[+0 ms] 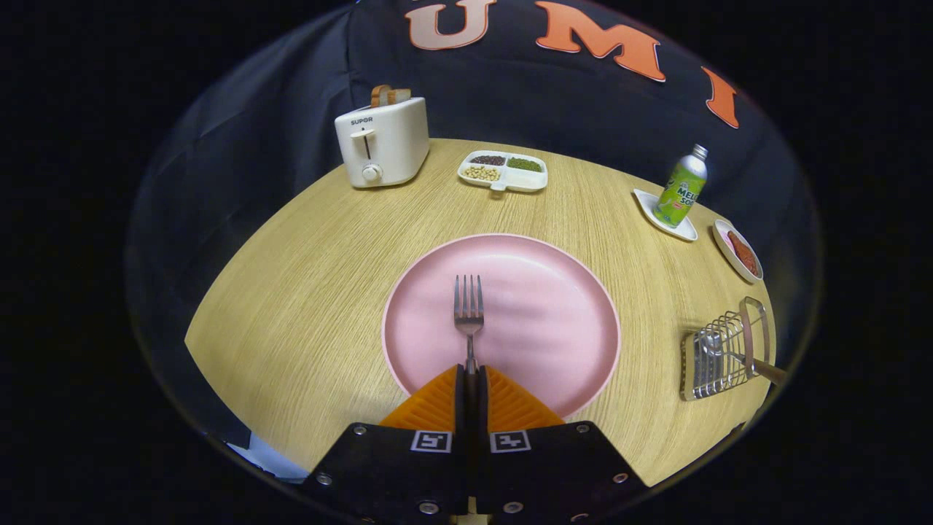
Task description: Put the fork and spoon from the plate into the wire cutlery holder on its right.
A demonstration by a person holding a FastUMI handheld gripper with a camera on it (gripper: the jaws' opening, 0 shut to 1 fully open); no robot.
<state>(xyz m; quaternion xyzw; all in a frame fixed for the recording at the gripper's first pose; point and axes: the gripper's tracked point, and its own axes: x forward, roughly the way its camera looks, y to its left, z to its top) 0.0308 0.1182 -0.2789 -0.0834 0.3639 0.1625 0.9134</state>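
Observation:
A metal fork (469,310) points away from me over the pink plate (554,321), tines up ahead. My gripper (471,375) is shut on the fork's handle, the orange fingers (437,405) pressed together around it at the plate's near rim. To the right of the plate lies the wire cutlery holder (721,354), with a spoon (711,348) in it, its wooden handle sticking out to the right. I cannot tell whether the fork is lifted off the plate.
A white toaster (383,142) with bread stands at the table's far left. A divided dish of beans (503,171) sits far centre. A green bottle (679,188) on a white saucer and a small dish (740,251) of red food are far right.

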